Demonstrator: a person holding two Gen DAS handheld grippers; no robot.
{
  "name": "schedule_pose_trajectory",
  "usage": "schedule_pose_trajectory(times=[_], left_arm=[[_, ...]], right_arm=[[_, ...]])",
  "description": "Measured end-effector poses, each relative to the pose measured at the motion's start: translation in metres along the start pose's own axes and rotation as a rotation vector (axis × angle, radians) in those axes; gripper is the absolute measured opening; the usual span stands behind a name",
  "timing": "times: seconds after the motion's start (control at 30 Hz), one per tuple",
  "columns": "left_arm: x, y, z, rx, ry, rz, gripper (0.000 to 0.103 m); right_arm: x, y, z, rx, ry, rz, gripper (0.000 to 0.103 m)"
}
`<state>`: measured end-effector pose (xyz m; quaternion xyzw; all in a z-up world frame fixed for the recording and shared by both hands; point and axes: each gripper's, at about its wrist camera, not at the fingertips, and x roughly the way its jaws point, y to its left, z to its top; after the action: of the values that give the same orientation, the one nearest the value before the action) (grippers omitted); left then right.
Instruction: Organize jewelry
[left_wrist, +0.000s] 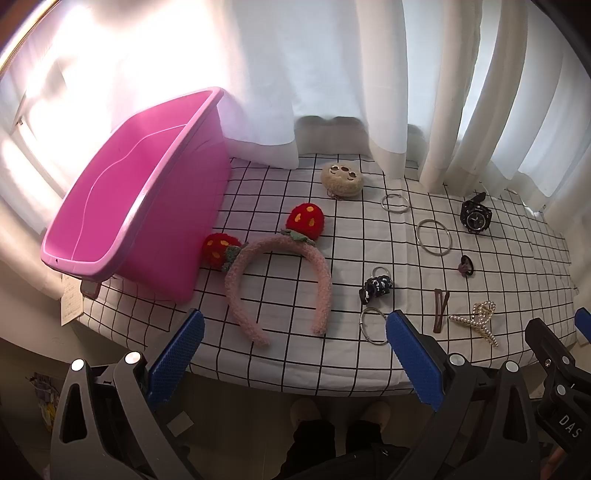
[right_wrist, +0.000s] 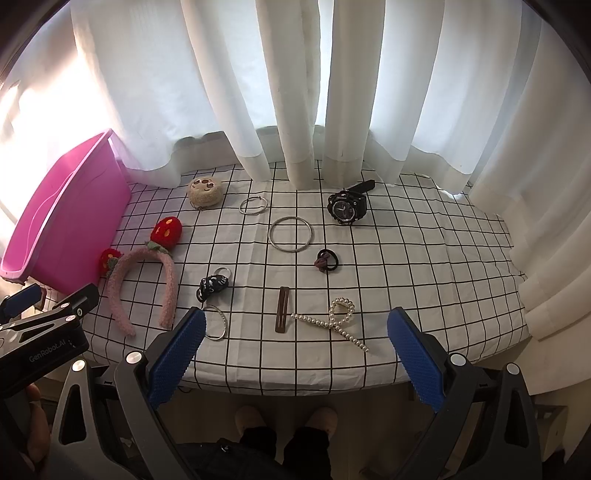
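Observation:
A pink bin (left_wrist: 122, 206) (right_wrist: 59, 218) stands at the left of a grid-patterned table. Beside it lies a pink fuzzy headband (left_wrist: 280, 284) (right_wrist: 142, 291) with red strawberries. Further right lie a beige plush pouch (left_wrist: 341, 180) (right_wrist: 205, 192), silver bangles (left_wrist: 433, 237) (right_wrist: 290, 233), a black watch (left_wrist: 475, 216) (right_wrist: 347, 206), a black scrunchie (left_wrist: 376, 289) (right_wrist: 213, 286), a brown clip (left_wrist: 439, 310) (right_wrist: 282, 310), a hair tie (right_wrist: 327, 260) and a pearl claw clip (left_wrist: 478, 319) (right_wrist: 338, 319). My left gripper (left_wrist: 295, 358) and right gripper (right_wrist: 295, 354) hang open and empty before the table's near edge.
White curtains (right_wrist: 295, 92) hang along the back and right of the table (right_wrist: 424, 277). A small bangle (right_wrist: 253, 205) lies near the pouch, another ring (right_wrist: 216, 322) near the front edge. A person's legs and slippers (right_wrist: 288, 421) show below.

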<state>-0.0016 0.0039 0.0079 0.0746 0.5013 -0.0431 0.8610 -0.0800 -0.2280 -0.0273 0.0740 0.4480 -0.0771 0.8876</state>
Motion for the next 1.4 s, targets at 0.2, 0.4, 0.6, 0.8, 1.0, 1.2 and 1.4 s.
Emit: schedule_pose_trajectory(times=[0.2,0.4,0.6,0.8,1.0,1.2,1.4], left_arm=[[0.001,0.001,0.000,-0.002,0.001,-0.002,0.097],[0.010,0.013,-0.005,-0.023,0.016,-0.019,0.097],[0.040,0.034,-0.028,-0.043,0.027,-0.014,0.097],[0.077,0.047,-0.053,-0.047,0.049,-0.024,0.097],[0.102,0.048,-0.061,-0.123,0.051,-0.018,0.097],[0.109,0.018,-0.059,-0.134,-0.039,-0.043,0.097],[0.129,-0.001,-0.056,-0.139,-0.072,-0.036,0.097]], right_arm=[[0.000,0.000,0.000,0.001,0.001,0.001,0.094],[0.007,-0.004,-0.003,0.011,0.008,0.023,0.094],[0.031,-0.018,-0.024,0.050,0.037,0.065,0.094],[0.059,-0.034,-0.050,0.075,0.036,0.095,0.094],[0.086,-0.059,-0.060,0.068,0.040,0.080,0.094],[0.127,-0.084,-0.061,0.067,0.051,0.155,0.094],[0.158,-0.087,-0.060,0.001,0.034,0.169,0.094]])
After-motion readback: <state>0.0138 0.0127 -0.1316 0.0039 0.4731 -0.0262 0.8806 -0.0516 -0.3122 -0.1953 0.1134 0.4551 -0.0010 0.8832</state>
